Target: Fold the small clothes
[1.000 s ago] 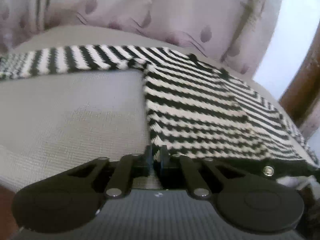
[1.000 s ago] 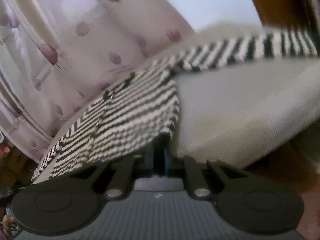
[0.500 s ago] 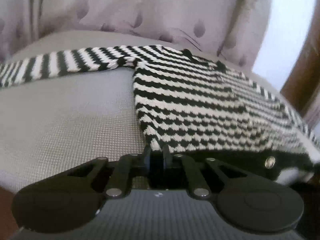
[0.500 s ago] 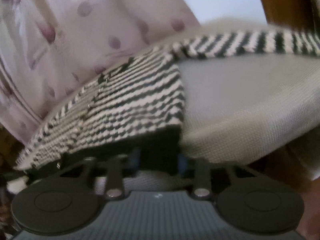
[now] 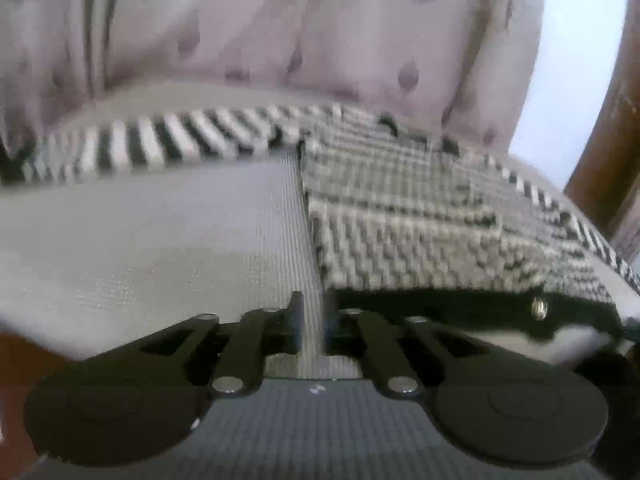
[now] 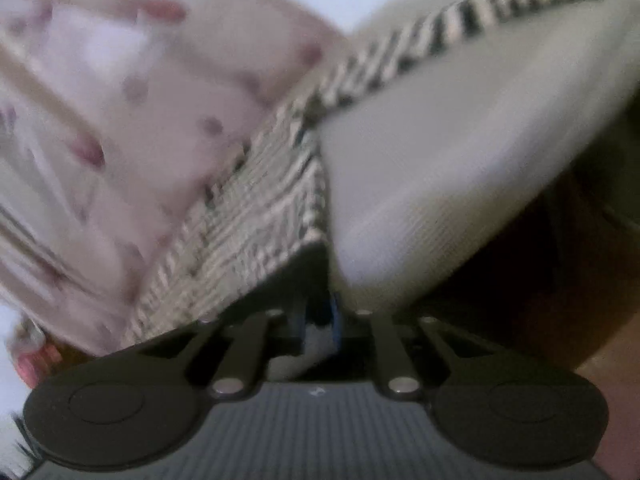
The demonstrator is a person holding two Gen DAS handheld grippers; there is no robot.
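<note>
Lying flat on the cushion (image 5: 160, 240), the sweater (image 5: 420, 216) has one sleeve spread sideways. Left gripper (image 5: 314, 320) jaws have just been opening, nothing between them, beside the hem. Right gripper (image 6: 318, 320), blurred, has parted slightly at the hem corner; grip uncertain.

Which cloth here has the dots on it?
The pale pink curtain hanging at the back has the dots. The sweater is black-and-white striped, and the cover under it is plain grey.
</note>
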